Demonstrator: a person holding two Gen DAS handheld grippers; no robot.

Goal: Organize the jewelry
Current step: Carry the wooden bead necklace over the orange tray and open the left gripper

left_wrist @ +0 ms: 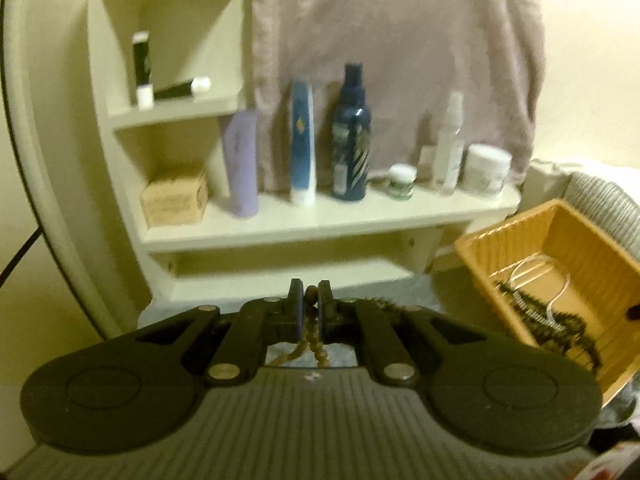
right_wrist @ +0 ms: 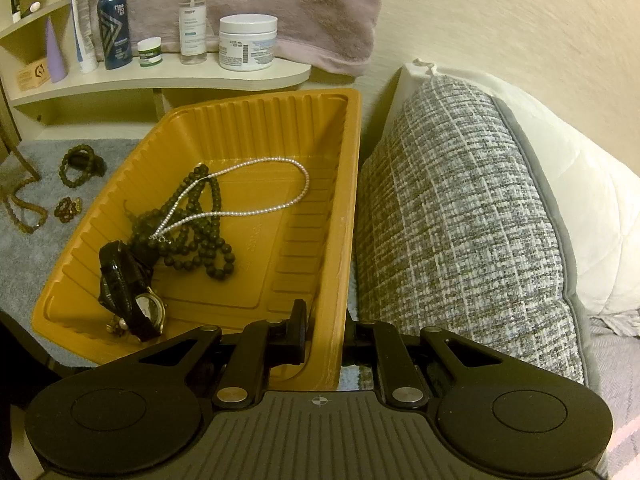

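Observation:
My left gripper (left_wrist: pixel 311 300) is shut on a brown bead necklace (left_wrist: pixel 316 350) that hangs down between its fingers, lifted in front of the shelf. The same necklace trails at the left edge of the right wrist view (right_wrist: pixel 18 196). My right gripper (right_wrist: pixel 326 320) is shut on the near right wall of the orange tray (right_wrist: pixel 340 216). Inside the tray lie a pearl necklace (right_wrist: pixel 272 208), a dark bead necklace (right_wrist: pixel 200 236) and a black-strap watch (right_wrist: pixel 136 300). The tray also shows at the right of the left wrist view (left_wrist: pixel 504 240).
Two bead bracelets (right_wrist: pixel 78 168) (right_wrist: pixel 68 206) lie on the grey towel (right_wrist: pixel 24 248) left of the tray. A cream shelf (left_wrist: pixel 320 216) holds bottles, tubes and jars. A pink towel (left_wrist: pixel 400 60) hangs behind. A grey woven cushion (right_wrist: pixel 460 220) presses against the tray's right side.

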